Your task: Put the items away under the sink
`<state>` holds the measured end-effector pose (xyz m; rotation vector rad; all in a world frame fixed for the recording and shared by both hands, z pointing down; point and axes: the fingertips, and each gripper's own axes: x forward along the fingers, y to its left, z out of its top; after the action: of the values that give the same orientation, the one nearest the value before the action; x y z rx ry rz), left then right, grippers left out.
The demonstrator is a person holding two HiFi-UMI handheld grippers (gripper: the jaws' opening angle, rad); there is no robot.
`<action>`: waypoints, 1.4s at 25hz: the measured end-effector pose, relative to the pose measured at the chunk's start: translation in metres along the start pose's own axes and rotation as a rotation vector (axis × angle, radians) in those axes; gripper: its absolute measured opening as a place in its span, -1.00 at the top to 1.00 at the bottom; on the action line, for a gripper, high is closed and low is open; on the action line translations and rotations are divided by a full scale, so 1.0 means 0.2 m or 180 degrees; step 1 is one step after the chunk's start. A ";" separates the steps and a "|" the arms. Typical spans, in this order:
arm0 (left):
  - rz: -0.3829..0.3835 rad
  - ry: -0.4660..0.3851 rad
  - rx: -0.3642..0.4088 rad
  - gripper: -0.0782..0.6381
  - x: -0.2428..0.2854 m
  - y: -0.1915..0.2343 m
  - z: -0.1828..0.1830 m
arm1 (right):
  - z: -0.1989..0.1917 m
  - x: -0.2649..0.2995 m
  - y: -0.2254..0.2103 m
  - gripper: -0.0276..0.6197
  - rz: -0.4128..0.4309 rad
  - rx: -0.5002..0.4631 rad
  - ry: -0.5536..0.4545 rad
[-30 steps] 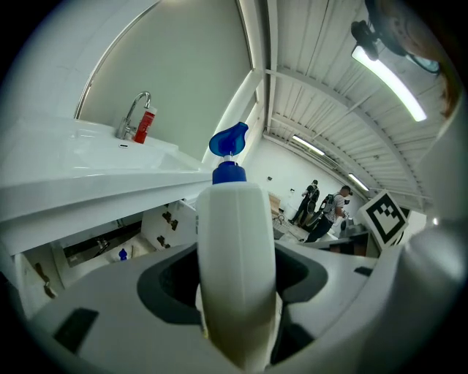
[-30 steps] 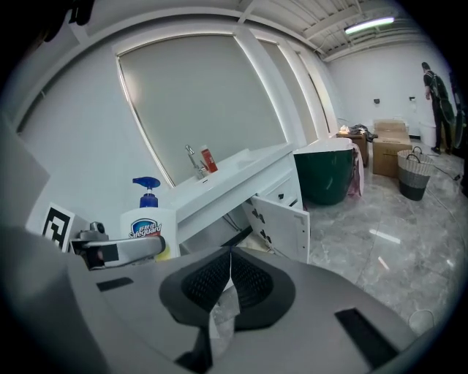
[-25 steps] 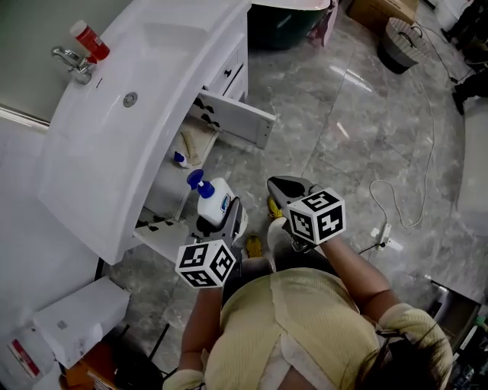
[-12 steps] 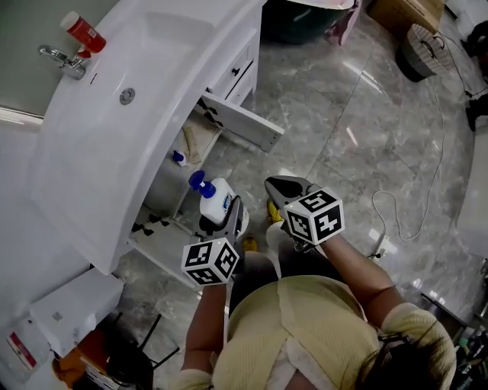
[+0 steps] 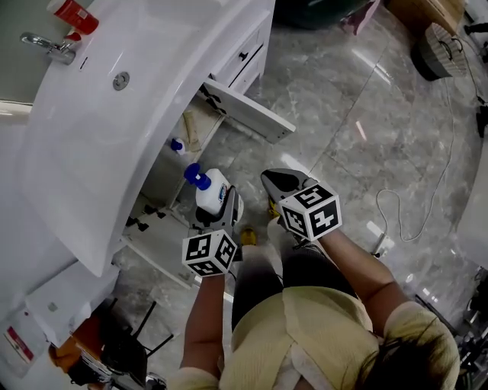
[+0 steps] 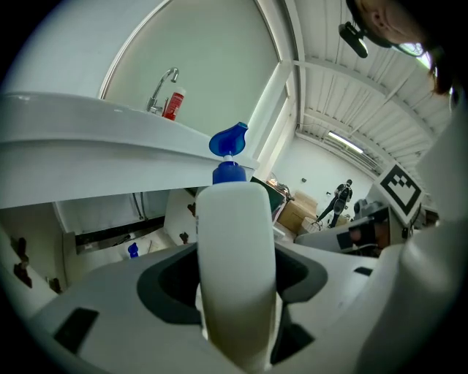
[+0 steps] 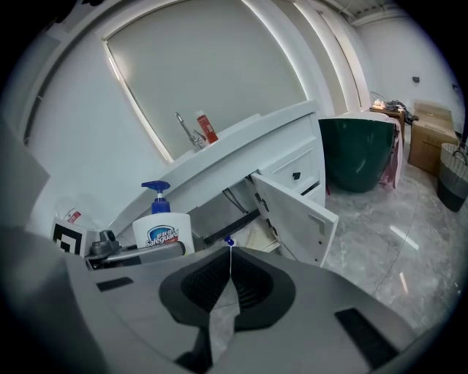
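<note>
In the carrying step, the left hand-held gripper [image 5: 223, 217] clamped the soap bottle [image 5: 211, 193] at frame centre, the right hand-held gripper [image 5: 279, 183] clenched empty; next, probably, a reach into the open cabinet [image 5: 169, 183] at centre-left.

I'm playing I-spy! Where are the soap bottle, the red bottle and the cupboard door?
soap bottle [image 5: 213, 192], head view, on its white body.
red bottle [image 5: 74, 13], head view, on its red side.
cupboard door [image 5: 252, 113], head view, middle of its panel.
</note>
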<state>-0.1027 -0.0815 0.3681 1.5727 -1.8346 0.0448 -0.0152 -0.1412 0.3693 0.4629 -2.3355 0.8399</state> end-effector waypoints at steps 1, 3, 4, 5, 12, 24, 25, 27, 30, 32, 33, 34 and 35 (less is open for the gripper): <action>0.0020 -0.0006 -0.0003 -0.05 0.02 0.02 -0.01 | -0.01 0.03 -0.01 0.83 0.0009 -0.0003 0.0020; 0.0058 -0.0009 -0.0006 -0.05 0.06 0.07 -0.03 | -0.03 0.09 -0.02 0.83 0.0025 -0.0012 0.0056; 0.0076 -0.0003 0.0001 -0.05 0.08 0.09 -0.05 | -0.04 0.12 -0.03 0.83 0.0030 -0.0020 0.0069; 0.0092 0.0005 0.0014 -0.05 0.09 0.12 -0.06 | -0.05 0.15 -0.04 0.83 0.0034 -0.0031 0.0081; 0.0194 0.0116 0.0129 -0.05 0.23 0.25 -0.21 | -0.14 0.33 -0.09 0.83 0.0010 -0.0076 0.0177; 0.0364 0.0186 0.0089 -0.05 0.49 0.52 -0.40 | -0.29 0.61 -0.19 0.83 -0.0008 -0.0064 0.0248; 0.0368 0.0190 0.0091 -0.05 0.51 0.53 -0.41 | -0.31 0.63 -0.20 0.83 -0.0020 -0.0046 0.0253; 0.0375 0.0205 0.0098 -0.05 0.54 0.57 -0.44 | -0.34 0.67 -0.22 0.83 -0.0041 -0.0007 0.0270; 0.0373 0.0217 0.0118 -0.05 0.59 0.61 -0.48 | -0.38 0.73 -0.25 0.83 -0.0062 0.0019 0.0296; 0.0390 0.0217 0.0155 -0.05 0.63 0.65 -0.50 | -0.40 0.77 -0.27 0.83 -0.0072 0.0007 0.0311; 0.0410 0.0220 0.0177 -0.05 0.66 0.67 -0.51 | -0.41 0.79 -0.28 0.83 -0.0078 -0.0001 0.0320; 0.0430 0.0226 0.0197 -0.05 0.68 0.69 -0.53 | -0.42 0.81 -0.29 0.83 -0.0086 -0.0004 0.0328; 0.0445 0.0235 0.0213 -0.05 0.70 0.70 -0.54 | -0.43 0.82 -0.30 0.83 -0.0092 -0.0001 0.0334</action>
<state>-0.1755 -0.1152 0.5790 1.4657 -1.8993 0.2275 -0.0722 -0.1469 0.5560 0.4409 -2.2279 0.8301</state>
